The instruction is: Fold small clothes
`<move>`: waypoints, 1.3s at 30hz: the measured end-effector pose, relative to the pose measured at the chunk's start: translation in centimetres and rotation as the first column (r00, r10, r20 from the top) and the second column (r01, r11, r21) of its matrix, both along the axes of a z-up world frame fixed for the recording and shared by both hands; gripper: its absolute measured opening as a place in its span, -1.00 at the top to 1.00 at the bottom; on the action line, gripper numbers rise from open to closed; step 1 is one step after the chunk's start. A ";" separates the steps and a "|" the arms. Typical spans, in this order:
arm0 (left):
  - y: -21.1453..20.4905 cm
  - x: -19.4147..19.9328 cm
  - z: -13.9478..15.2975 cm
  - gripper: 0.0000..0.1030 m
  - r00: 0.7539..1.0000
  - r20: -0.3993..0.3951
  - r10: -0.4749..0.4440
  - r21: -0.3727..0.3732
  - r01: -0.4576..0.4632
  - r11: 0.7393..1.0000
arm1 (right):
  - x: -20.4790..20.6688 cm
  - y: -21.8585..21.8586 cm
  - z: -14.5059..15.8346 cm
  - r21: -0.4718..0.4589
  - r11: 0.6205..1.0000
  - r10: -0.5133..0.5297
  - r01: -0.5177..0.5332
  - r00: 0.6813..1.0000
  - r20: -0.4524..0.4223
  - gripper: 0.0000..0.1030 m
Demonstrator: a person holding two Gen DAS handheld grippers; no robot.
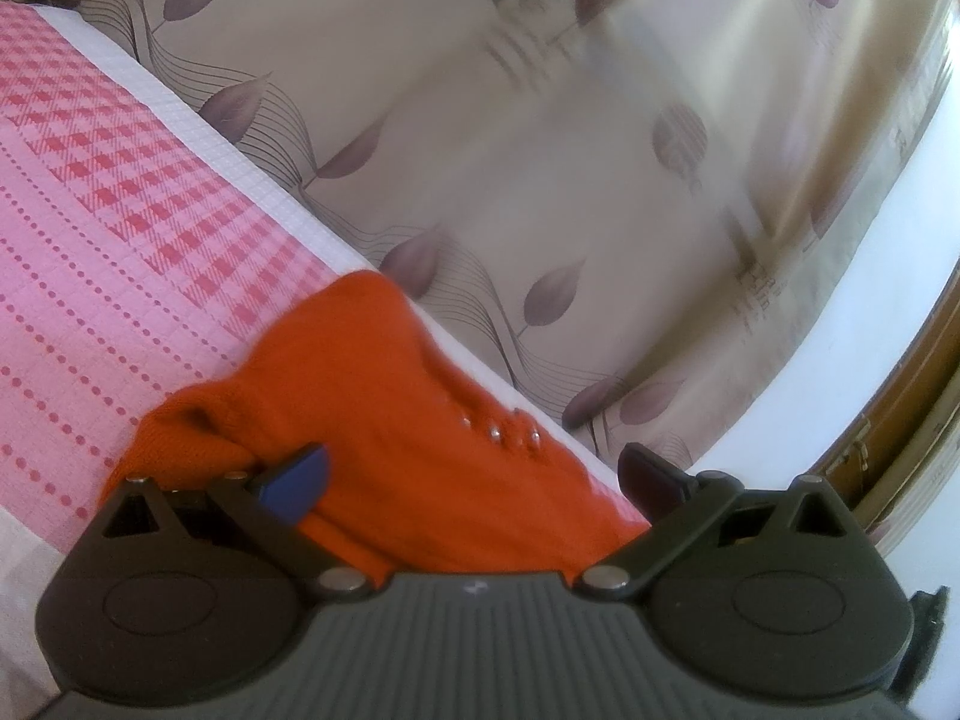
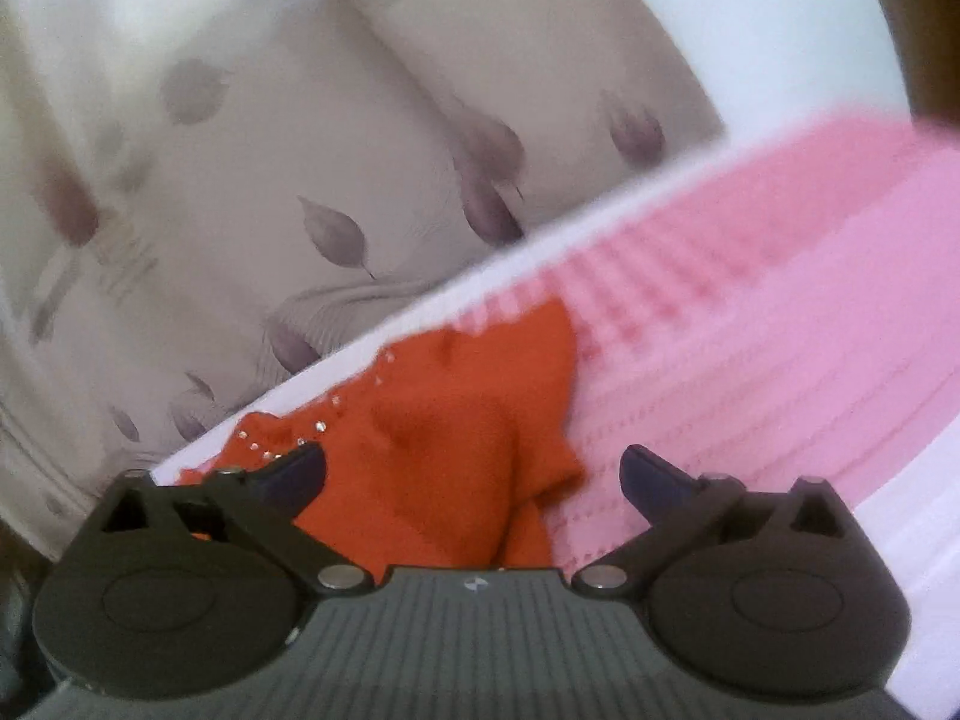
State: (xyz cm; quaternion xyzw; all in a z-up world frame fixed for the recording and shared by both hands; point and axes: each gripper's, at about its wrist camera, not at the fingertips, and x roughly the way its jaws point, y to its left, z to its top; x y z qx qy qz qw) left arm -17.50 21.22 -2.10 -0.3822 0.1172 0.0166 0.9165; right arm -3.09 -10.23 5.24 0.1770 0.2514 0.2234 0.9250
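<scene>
1. Left wrist view: left tongs [image 1: 471,477] apart, nothing clamped; orange top [image 1: 384,408] lies crumpled under them on the pink cover [image 1: 120,228], at the bed's white edge [image 1: 252,168]
2. Right wrist view: right tongs [image 2: 474,477] also apart, hovering over the same top [image 2: 456,420], not gripping
3. Top sits right at the edge, studs [image 1: 498,429] nearly on the white border; any drag toward the curtain [image 1: 480,180] likely slides it off the bed
4. Fabric is bunched, so closing now probably pinches several layers or a sleeve, giving a crooked fold
5. Both views blurred; a fast approach may miss the hem
6. Stud row may snag a tip
</scene>
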 end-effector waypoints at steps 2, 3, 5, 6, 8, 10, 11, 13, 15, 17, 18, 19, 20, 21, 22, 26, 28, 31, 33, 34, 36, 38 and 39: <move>0.0 0.0 0.0 -1.00 1.000 0.000 -0.001 0.000 0.001 1.000 | -0.6 1.2 0.0 -0.076 0.997 0.024 -0.022 0.999 0.030 -0.98; 0.0 0.0 0.0 -1.00 1.000 0.000 -0.001 0.000 0.001 1.000 | -0.8 1.9 0.0 -0.127 0.992 0.018 -0.012 0.999 0.045 -0.97; 0.0 0.0 0.0 -1.00 1.000 0.000 -0.001 0.000 0.001 1.000 | -1.9 3.7 -0.2 -0.267 0.963 0.011 0.020 0.993 0.114 -0.97; 0.0 0.0 0.0 -1.00 1.000 0.000 -0.001 0.000 0.001 1.000 | -2.6 4.5 -0.3 -0.320 0.947 0.020 0.031 0.988 0.154 -0.98; 0.0 0.0 0.0 -1.00 1.000 0.000 -0.001 0.000 0.001 1.000 | -3.5 5.8 0.0 -0.390 0.920 0.046 0.047 0.973 0.225 -0.95; 0.0 -0.1 0.0 -1.00 1.000 -0.001 -0.001 0.000 0.001 1.000 | -3.8 7.1 0.3 -0.475 0.878 0.094 0.057 0.953 0.287 -0.65; 0.0 -0.1 0.0 -1.00 1.000 0.000 -0.002 -0.001 0.002 1.000 | -3.4 8.0 0.0 -0.532 0.845 0.115 0.063 0.948 0.296 -0.46; 0.0 -0.1 0.1 -1.00 1.000 0.001 -0.002 -0.001 0.002 1.000 | -2.0 8.4 -0.5 -0.583 0.812 0.122 0.044 0.962 0.243 0.52; 0.0 0.0 0.0 -1.00 1.000 0.002 0.001 -0.003 -0.001 1.000 | -1.1 7.0 -0.2 -0.530 0.847 0.085 0.038 0.975 0.205 0.57; 0.0 0.0 0.0 -1.00 1.000 0.002 0.001 -0.003 -0.001 1.000 | -0.6 3.9 0.3 -0.392 0.918 0.008 0.054 0.988 0.154 0.58; 0.0 0.0 0.0 -1.00 1.000 0.001 0.001 -0.003 -0.001 1.000 | -0.1 1.7 0.3 -0.278 0.959 -0.037 0.061 0.995 0.088 0.55; 0.0 0.0 0.0 -1.00 1.000 0.002 0.002 -0.003 -0.002 1.000 | 0.5 -0.8 0.0 -0.128 0.990 -0.055 0.055 0.999 0.004 0.46; 0.0 0.0 0.0 -1.00 1.000 0.002 0.001 -0.003 -0.001 1.000 | 0.9 -2.5 -0.6 -0.030 0.998 -0.064 0.062 0.995 -0.070 0.46; 0.0 0.0 0.0 -1.00 1.000 0.002 0.001 -0.003 -0.001 1.000 | 1.3 -3.9 -1.2 0.059 0.996 -0.063 0.072 0.989 -0.133 0.44; 0.0 0.0 0.0 -1.00 1.000 0.002 0.000 -0.003 0.000 1.000 | 1.6 -5.1 -2.0 0.170 0.983 -0.034 0.066 0.982 -0.184 0.44; 0.0 0.0 -0.1 -1.00 1.000 0.001 0.000 -0.003 0.000 1.000 | 2.0 -6.0 -3.1 0.273 0.960 0.007 0.057 0.973 -0.230 0.29; 0.0 -0.1 0.0 -1.00 1.000 0.002 0.000 -0.003 0.000 1.000 | 2.2 -5.3 -2.7 0.243 0.969 -0.004 0.052 0.981 -0.196 0.03; 0.0 -0.1 0.0 -1.00 1.000 0.002 0.000 -0.003 0.000 1.000 | 3.0 -4.9 -2.7 0.244 0.969 0.010 0.038 0.981 -0.193 0.05; 0.0 -0.1 0.0 -1.00 1.000 0.003 0.001 -0.004 -0.001 1.000 | 3.9 -4.6 -2.5 0.252 0.967 0.017 0.033 0.981 -0.195 0.49; 0.1 -0.1 -0.1 -1.00 1.000 0.006 0.005 -0.005 -0.005 1.000 | 4.0 -4.7 -2.3 0.261 0.965 0.017 0.035 0.981 -0.194 0.69; 0.3 -0.3 -0.1 -1.00 1.000 0.018 0.025 -0.010 -0.025 1.000 | 4.7 -3.9 -0.7 0.280 0.960 0.027 0.018 0.987 -0.159 0.72; 0.6 -0.5 -0.2 -1.00 0.998 0.028 0.050 -0.017 -0.050 0.999 | 5.2 -2.4 2.0 0.320 0.946 0.088 -0.050 0.991 -0.106 0.73; 0.8 -0.6 -0.3 -1.00 0.998 0.031 0.061 -0.022 -0.060 0.998 | 5.6 -1.6 3.3 0.361 0.929 0.125 -0.084 0.988 -0.093 0.73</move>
